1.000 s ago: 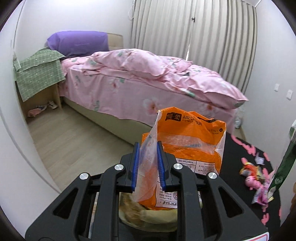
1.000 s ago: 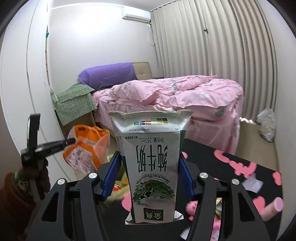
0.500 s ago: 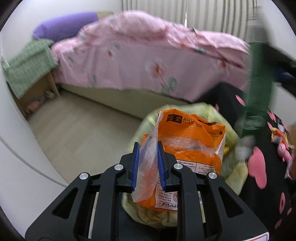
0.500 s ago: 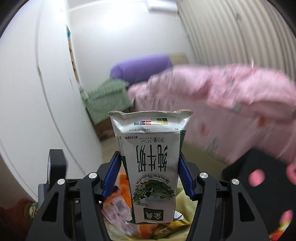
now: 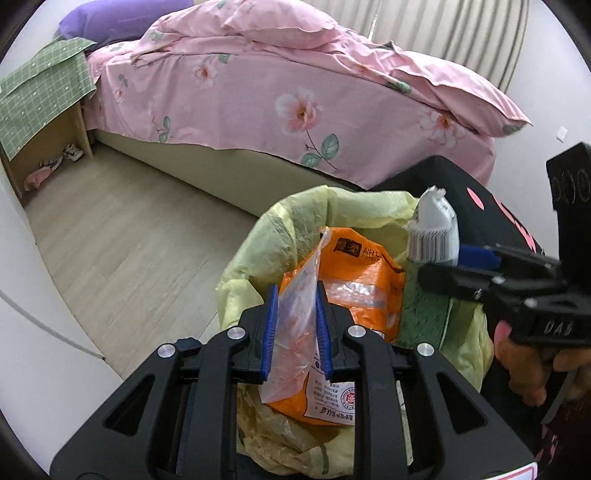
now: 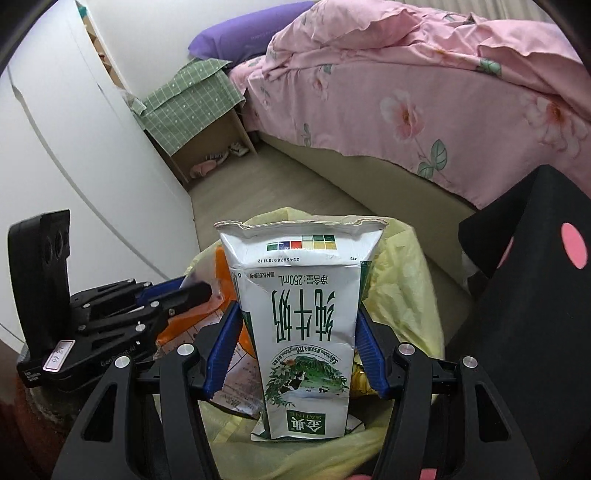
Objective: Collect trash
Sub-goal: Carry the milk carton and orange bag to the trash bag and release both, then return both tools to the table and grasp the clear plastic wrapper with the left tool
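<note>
- Left claw (image 5: 293, 328) is pinching the orange bag (image 5: 354, 280) over the yellow bin liner (image 5: 295, 218).
- Right claw (image 6: 297, 343) is clamped on the milk carton (image 6: 304, 317), also above the liner.

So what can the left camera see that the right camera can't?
Only the left camera shows the person's hand holding the right tongs, and the orange bag's AIR lettering.

Only the right camera shows the milk carton's printed front with the 250mL label, the white wardrobe, and the left tongs from the side.

Both show the yellow trash bag, the pink bed, the purple pillow and the green checked cloth.
</note>
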Tool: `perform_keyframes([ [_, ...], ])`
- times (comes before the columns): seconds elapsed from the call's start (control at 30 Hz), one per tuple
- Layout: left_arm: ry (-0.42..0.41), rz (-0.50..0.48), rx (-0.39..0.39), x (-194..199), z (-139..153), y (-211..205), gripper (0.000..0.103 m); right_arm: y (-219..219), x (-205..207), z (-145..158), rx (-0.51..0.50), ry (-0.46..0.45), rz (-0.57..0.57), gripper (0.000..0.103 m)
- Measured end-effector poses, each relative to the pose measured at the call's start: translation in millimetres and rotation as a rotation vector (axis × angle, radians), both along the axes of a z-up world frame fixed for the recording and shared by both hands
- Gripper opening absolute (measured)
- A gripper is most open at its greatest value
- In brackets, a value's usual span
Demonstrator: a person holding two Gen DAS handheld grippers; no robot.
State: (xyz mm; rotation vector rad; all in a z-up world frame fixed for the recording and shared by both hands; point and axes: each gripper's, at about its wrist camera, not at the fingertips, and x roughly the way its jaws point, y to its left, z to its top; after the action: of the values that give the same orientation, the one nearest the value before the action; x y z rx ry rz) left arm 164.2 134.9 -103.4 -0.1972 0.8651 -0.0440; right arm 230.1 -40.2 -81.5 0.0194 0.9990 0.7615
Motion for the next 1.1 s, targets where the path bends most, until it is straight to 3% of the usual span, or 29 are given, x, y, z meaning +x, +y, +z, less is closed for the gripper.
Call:
perform_keyframes([
  [0.23, -0.007, 0.011, -0.051, -13.1, -1.9, 8.6, 0.023, 4.0, 6.5, -1.4, -0.005, 0.012, -0.007, 0.056],
  [0.3, -0.011, 0.011, -0.104, -16.6, -0.8, 14.6, 0.029, 2.4, 5.0, 0.2, 0.007, 0.016, -0.007, 0.057],
  [0.37, -0.02, 0.017, -0.161, -20.0, 2.7, 21.1, 0.046, -3.2, 2.3, 2.4, 0.024, 0.028, -0.017, 0.058],
  [0.47, -0.077, 0.071, -0.222, -33.2, 14.9, 31.9, 0.059, -17.4, -4.5, 9.2, 0.069, 0.031, -0.034, 0.06],
  [0.6, -0.125, 0.114, -0.22, -48.4, 32.6, 35.7, 0.06, -40.5, -20.2, 26.1, 0.07, -0.015, -0.065, 0.06],
  [0.77, -0.176, 0.097, -0.182, -58.9, 62.3, 23.0, 0.06, -88.6, -48.2, 53.4, 0.07, -0.091, -0.138, 0.06],
  [1.1, -0.186, -0.112, -0.148, -58.1, 87.0, -74.7, 0.06, -188.4, -133.2, 84.9, -0.154, -0.29, -0.28, 0.06],
])
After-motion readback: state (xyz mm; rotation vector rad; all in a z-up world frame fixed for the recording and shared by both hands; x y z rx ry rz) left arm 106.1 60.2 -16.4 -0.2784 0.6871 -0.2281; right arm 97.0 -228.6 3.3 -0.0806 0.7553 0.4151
